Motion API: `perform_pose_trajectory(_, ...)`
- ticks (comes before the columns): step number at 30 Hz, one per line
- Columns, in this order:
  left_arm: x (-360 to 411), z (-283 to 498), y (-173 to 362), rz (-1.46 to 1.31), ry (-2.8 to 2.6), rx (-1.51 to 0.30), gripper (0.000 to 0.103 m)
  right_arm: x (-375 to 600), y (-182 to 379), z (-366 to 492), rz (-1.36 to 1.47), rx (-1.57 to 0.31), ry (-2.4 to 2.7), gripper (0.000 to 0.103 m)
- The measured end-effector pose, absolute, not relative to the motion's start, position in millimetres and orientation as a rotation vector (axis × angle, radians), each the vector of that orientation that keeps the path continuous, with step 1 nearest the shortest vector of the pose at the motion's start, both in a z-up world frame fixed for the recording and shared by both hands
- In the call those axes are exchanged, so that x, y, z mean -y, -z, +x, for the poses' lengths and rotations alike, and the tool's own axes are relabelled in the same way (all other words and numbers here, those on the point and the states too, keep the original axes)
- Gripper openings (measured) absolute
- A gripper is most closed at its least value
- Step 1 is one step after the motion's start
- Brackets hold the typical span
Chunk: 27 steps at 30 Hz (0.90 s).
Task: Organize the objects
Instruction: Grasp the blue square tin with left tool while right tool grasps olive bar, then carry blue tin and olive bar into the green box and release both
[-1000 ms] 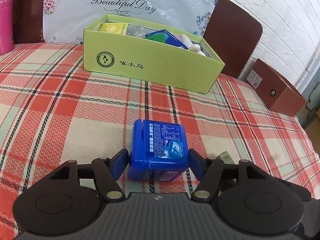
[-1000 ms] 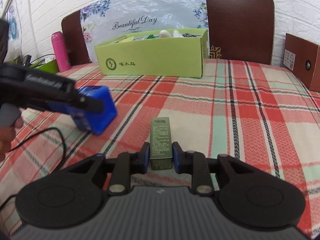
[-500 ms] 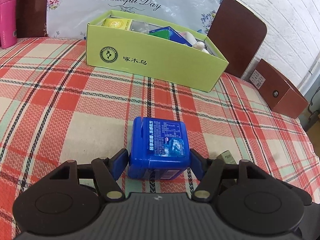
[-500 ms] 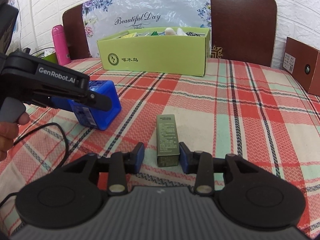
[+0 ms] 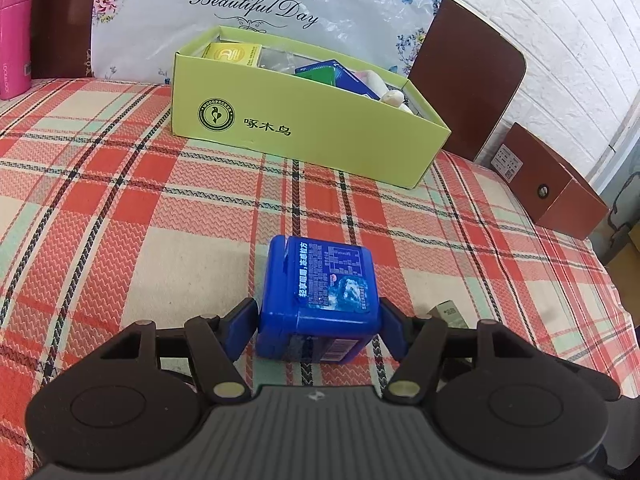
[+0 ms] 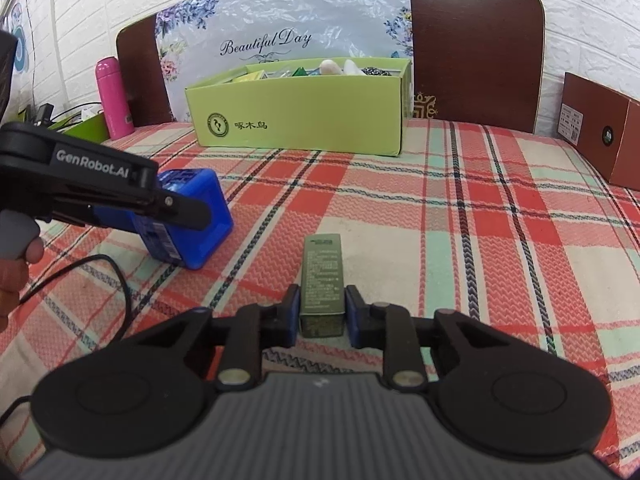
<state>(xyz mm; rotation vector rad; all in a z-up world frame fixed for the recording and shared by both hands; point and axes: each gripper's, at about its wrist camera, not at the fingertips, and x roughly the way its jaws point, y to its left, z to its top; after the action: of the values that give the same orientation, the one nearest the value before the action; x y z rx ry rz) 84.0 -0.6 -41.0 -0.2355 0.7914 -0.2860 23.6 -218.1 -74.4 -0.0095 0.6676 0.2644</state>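
The plaid tablecloth [image 6: 460, 216] covers the whole work surface, and at its far edge sits one open green box [image 6: 298, 120], already part filled with small packets and a pale rounded thing; how many lie inside I cannot count from these angles. Nearer, two items wait to go in. The single blue container [image 5: 320, 300] lies on its side on the cloth, clamped between the blue pads of the left gripper [image 5: 318, 326], which press its two flanks. It looks like rigid moulded plastic with a hinged lid and a glossy label: stiff, probably light, a little slick, so a squeeze across the flat sides low on the body seems the safest hold, away from the lid. The single slim olive carton [image 6: 322, 280] lies flat, pointing toward the green box, with its near end between the pads of the right gripper [image 6: 322, 312], whose jaws are closing and appear to have met its long sides. Thin card of that kind should be light and easily dented, so a gentle pinch across the narrow width near the end suits it.
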Motion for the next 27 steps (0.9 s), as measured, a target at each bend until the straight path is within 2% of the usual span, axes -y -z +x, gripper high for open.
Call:
perform_pose_trajectory(11,-11,86,16,-0.254,0.291,-0.719,0.066,217,38,37,0.01,-0.554,-0.307,0.022)
perform_pose_trajectory(18,-16,101,-20,-0.225,0.306,-0.624,0.066,213,9,60,0.002,-0.457,-0.322,0.022)
perform_pose_trajectory(22,-19,115,-43,-0.217,0.314,-0.567,0.06,211,-10,75,-0.007,-0.395,-0.324,0.022)
perform_pose_trajectory(27,-18,143,-63,-0.202,0.295,-0.521,0.06,209,-28,101,-0.026,-0.336,-0.32,0.022)
